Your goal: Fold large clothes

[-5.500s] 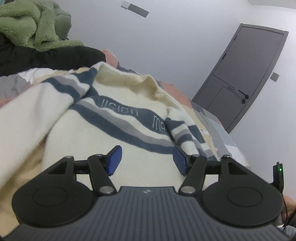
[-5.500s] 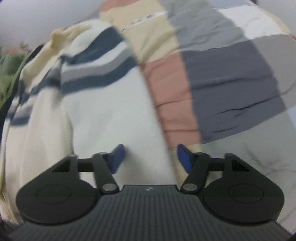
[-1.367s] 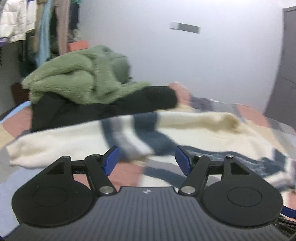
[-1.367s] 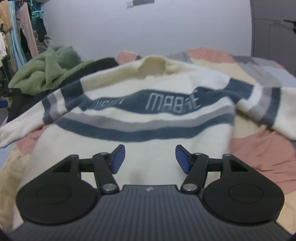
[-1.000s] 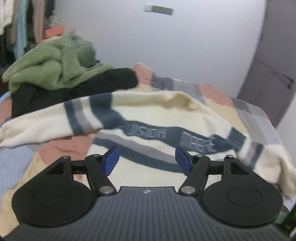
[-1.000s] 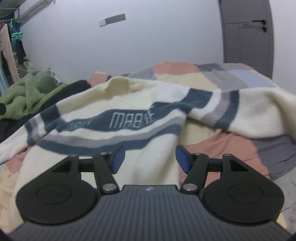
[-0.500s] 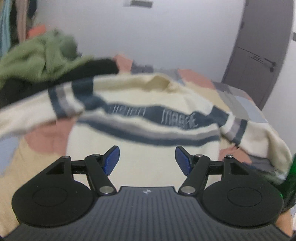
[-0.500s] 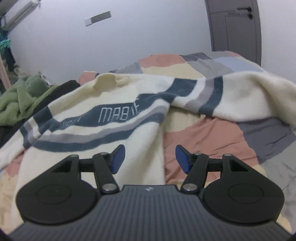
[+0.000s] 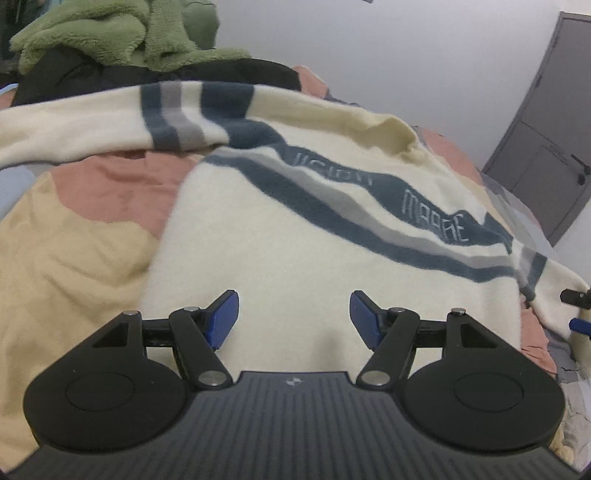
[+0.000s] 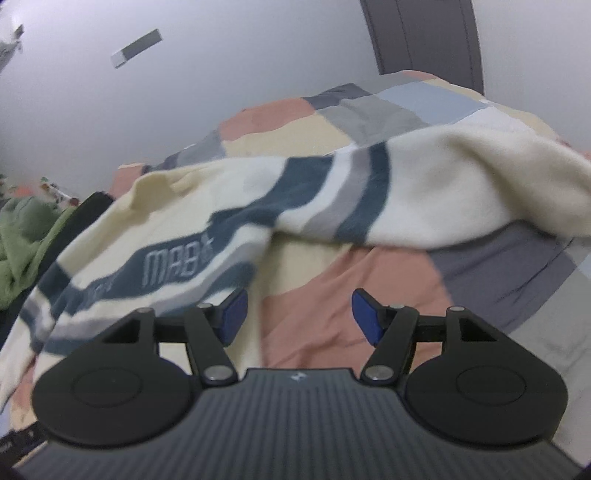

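Note:
A cream sweater (image 9: 295,243) with navy and grey stripes and lettering across the chest lies spread face up on a patchwork bedspread (image 9: 74,229). Its left sleeve (image 9: 92,122) stretches off to the left. My left gripper (image 9: 293,314) hovers low over the sweater's lower body, open, nothing between its blue pads. In the right wrist view the sweater (image 10: 166,236) fills the left, its right sleeve (image 10: 443,195) draped to the right. My right gripper (image 10: 299,314) is open over the sweater's side edge and the salmon patch of bedspread (image 10: 332,295), holding nothing.
A green fleece garment (image 9: 122,33) lies on a black garment (image 9: 229,74) at the bed's far left. A grey door (image 9: 546,147) stands at the right in a white wall. The other gripper's tip (image 9: 576,310) shows at the right edge.
My left gripper has dropped close to the sweater's lower body. My right gripper has slid right, off the sweater body to its side edge, and rolled. Both stay open.

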Demonstrator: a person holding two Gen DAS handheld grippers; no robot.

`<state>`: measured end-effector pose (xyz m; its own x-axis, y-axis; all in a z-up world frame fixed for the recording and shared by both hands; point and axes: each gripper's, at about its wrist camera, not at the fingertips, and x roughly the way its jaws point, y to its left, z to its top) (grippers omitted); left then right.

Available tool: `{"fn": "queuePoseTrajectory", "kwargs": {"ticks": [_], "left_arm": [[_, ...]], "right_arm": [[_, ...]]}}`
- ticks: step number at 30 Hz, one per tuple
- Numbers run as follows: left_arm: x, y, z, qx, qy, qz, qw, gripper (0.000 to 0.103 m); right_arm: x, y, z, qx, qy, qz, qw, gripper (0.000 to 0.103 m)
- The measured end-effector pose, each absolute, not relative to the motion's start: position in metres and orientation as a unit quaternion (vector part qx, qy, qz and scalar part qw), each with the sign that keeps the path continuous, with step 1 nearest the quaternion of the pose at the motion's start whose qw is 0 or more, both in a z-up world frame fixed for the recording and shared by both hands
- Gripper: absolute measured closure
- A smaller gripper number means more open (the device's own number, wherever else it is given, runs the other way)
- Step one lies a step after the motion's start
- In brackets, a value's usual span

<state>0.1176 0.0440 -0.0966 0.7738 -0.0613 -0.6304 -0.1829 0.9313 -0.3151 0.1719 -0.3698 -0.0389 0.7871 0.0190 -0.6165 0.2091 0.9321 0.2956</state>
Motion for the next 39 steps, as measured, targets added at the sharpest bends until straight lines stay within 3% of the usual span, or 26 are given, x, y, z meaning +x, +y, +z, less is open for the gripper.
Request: {"fn": "queuePoseTrajectory", "kwargs": {"ticks": [5,17,27,33,39], "left_arm": [[0.127,0.026,-0.101,-0.167,0.323,0.006,0.932,0.032],[0.14,-0.019,-0.108,-0.105,0.294,-0.024,0.95,0.032],[0.169,-0.01,-0.127,-0.12,0.314,-0.005,0.942,0.032],[0.172,-0.01,-0.132,-0.112,0.319,-0.001,0.941,0.032],[0.163,-0.007,-0.129,-0.127,0.318,0.0,0.94,0.032]], "right_arm": [[0.196,-0.424,-0.039,0.164,0.317,-0.115,0.927,0.024],[0.259,-0.557,-0.094,0.204,0.331,-0.229,0.892,0.031],[0.306,-0.615,-0.097,0.182,0.301,-0.27,0.896,0.033],[0.292,-0.622,-0.095,0.199,0.299,-0.248,0.9,0.032],[0.25,-0.612,-0.082,0.292,0.27,-0.213,0.892,0.031]]}}
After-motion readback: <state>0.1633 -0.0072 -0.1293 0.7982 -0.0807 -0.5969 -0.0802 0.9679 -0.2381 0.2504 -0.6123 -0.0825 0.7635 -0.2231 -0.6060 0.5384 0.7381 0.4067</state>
